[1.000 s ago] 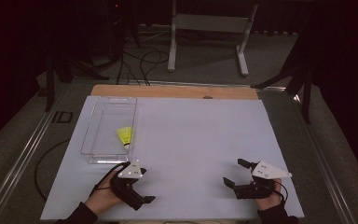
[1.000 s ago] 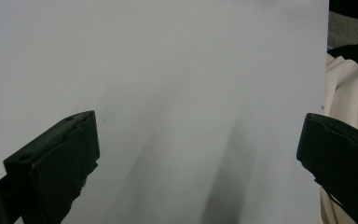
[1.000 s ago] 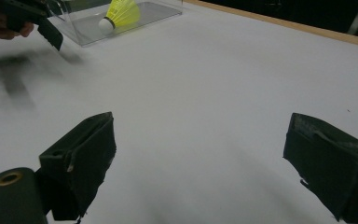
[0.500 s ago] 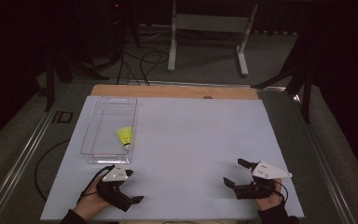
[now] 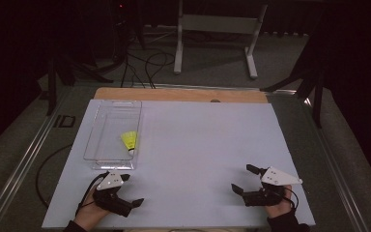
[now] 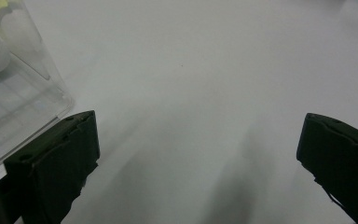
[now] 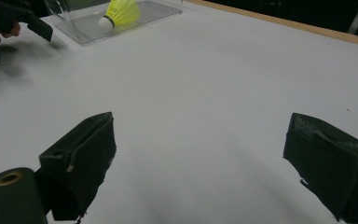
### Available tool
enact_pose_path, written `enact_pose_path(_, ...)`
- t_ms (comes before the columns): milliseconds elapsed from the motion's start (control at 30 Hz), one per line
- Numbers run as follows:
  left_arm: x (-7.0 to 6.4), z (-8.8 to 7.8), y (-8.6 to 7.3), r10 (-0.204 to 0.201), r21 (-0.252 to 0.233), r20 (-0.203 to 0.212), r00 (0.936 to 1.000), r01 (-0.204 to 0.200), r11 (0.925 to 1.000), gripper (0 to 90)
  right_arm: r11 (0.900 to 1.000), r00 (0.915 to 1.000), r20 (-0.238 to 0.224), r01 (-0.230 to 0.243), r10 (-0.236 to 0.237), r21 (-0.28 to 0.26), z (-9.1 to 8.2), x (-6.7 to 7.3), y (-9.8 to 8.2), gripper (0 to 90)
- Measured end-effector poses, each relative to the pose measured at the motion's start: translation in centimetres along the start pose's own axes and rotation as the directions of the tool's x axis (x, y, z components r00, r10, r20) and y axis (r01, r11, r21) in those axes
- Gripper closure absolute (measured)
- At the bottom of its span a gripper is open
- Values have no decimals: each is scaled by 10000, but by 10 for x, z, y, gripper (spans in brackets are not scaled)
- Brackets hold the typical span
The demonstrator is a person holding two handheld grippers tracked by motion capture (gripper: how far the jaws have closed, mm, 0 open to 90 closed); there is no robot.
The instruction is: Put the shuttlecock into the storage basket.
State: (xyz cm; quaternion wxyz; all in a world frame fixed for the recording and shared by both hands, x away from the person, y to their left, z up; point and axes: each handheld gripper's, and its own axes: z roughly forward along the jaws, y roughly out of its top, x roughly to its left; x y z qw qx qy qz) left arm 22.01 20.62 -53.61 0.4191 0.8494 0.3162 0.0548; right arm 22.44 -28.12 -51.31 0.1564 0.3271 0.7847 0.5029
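Left tool: left tool (image 5: 132,189) sits at the lower left of the high view, held in a hand (image 5: 91,212), jaws spread wide with nothing between them; in the left gripper view (image 6: 198,154) the two black jaws stand far apart over bare white surface.
Right tool: right tool (image 5: 241,180) lies at the lower right of the high view, jaws spread and empty; the right gripper view (image 7: 199,161) shows the same wide gap above the white sheet.
Bench: white-topped bench (image 5: 198,145) carries both tools, which are well apart from each other; a wooden strip (image 5: 178,94) runs along its far edge.
Box: clear plastic box (image 5: 101,145) stands at centre left of the high view, just beyond the left tool.
Shuttlecock: yellow shuttlecock (image 5: 129,140) lies inside the box, by its right wall; upper left of the right gripper view shows it (image 7: 121,12) with its white cork end pointing left.
Floor: cables (image 5: 145,63) and a white stand (image 5: 212,29) at the top of the high view.
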Motion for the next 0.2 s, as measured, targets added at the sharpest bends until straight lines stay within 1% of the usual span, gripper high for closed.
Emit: enact_pose_path(200, 1, 1, -1, 7, 35, 63, 10000, -7, 10000, 0, 10000, 10000, 7, -17, 17, 34, 1, 0, 0, 91)
